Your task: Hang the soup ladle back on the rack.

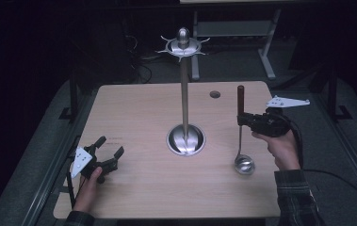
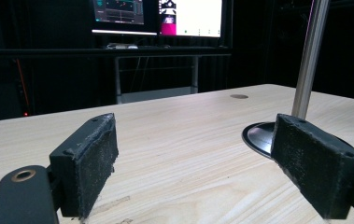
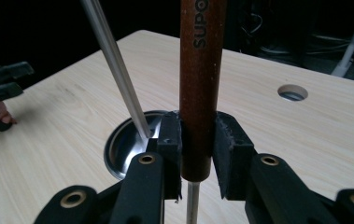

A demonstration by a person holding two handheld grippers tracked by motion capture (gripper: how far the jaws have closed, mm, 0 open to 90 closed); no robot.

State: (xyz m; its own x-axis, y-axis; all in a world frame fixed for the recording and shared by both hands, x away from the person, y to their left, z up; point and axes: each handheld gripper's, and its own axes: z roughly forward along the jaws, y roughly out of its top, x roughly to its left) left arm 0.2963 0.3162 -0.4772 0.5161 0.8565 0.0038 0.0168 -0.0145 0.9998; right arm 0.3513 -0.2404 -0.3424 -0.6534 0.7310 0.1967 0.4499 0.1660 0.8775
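A ladle point(image 1: 241, 141) is clamped by its brown wooden handle point(image 3: 199, 84) between the pads of the right gripper point(image 1: 240, 120) and is held upright, its steel bowl point(image 1: 244, 165) hanging low over the table point(image 1: 138, 108), to the right of the utensil stand point(image 1: 185, 84). The lift appears to be done; whether the bowl is quite clear of the wood cannot be told. The hanging is judged to remain: the hooked ring at the top of the stand point(image 1: 183, 46) carries nothing, and the handle's top end is well below that ring and off to its right. The ladle would have to be raised and brought across to a hook. The left gripper point(image 1: 110, 151), its jaws spread wide and holding nothing, is rested near the table's front edge, to the left of the stand's round base point(image 1: 186, 140).
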